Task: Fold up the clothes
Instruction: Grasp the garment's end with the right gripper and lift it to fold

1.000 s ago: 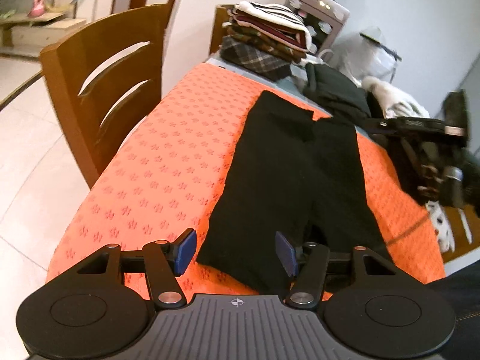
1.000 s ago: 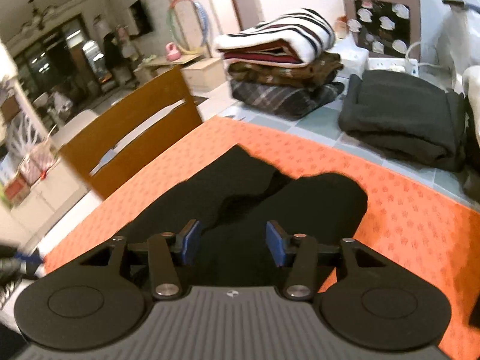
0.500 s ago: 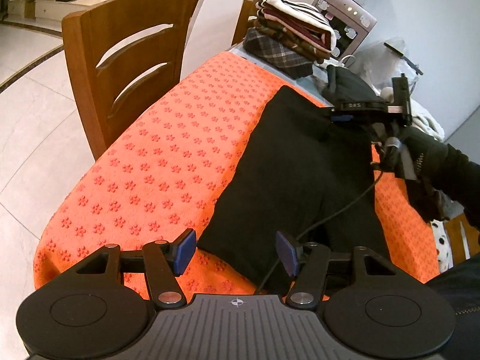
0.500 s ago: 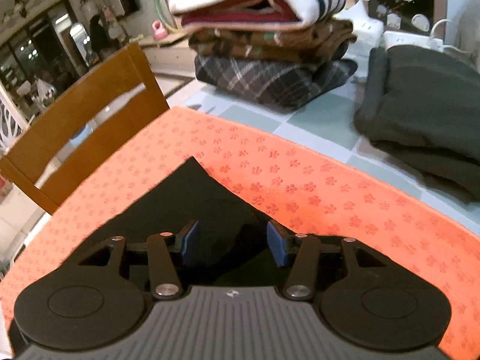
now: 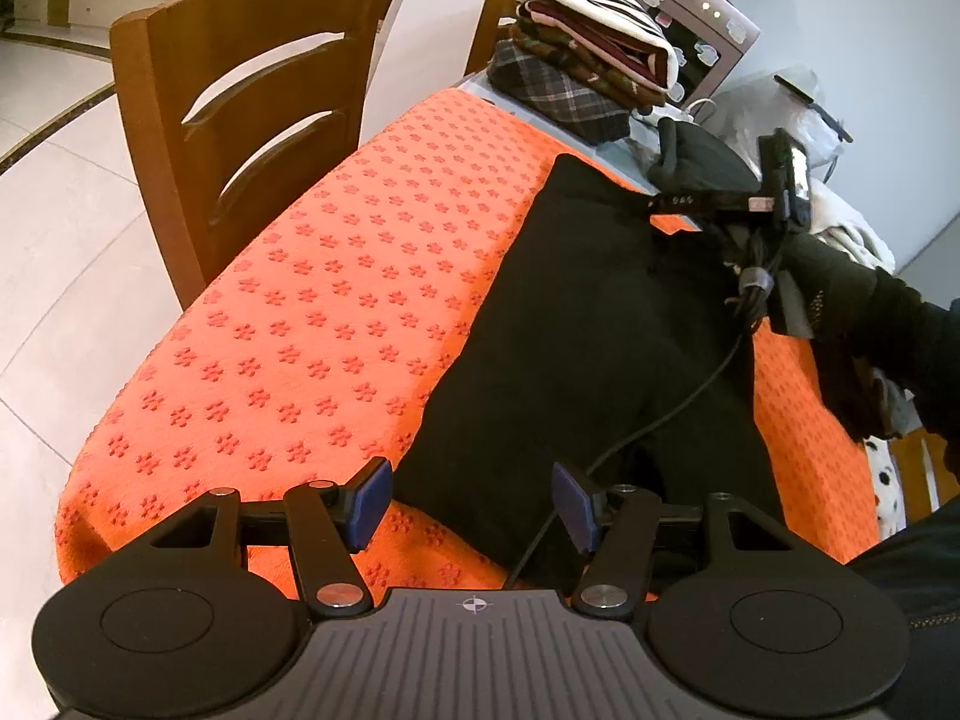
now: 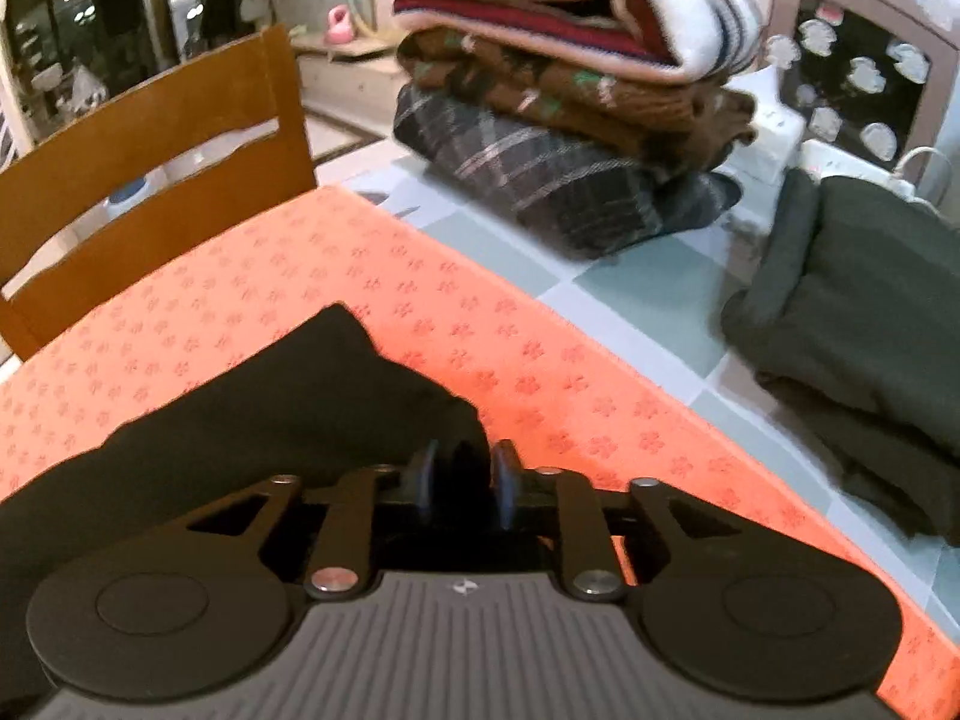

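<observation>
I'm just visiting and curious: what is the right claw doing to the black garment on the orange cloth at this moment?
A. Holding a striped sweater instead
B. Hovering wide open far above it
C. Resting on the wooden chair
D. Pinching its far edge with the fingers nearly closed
D: in the right wrist view the right claw has its fingers drawn close together on the far edge of the black garment, which lies on the orange cloth.

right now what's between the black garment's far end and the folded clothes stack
In the right wrist view, bare orange mat, then checked tabletop, separate black garment from stack.
</observation>
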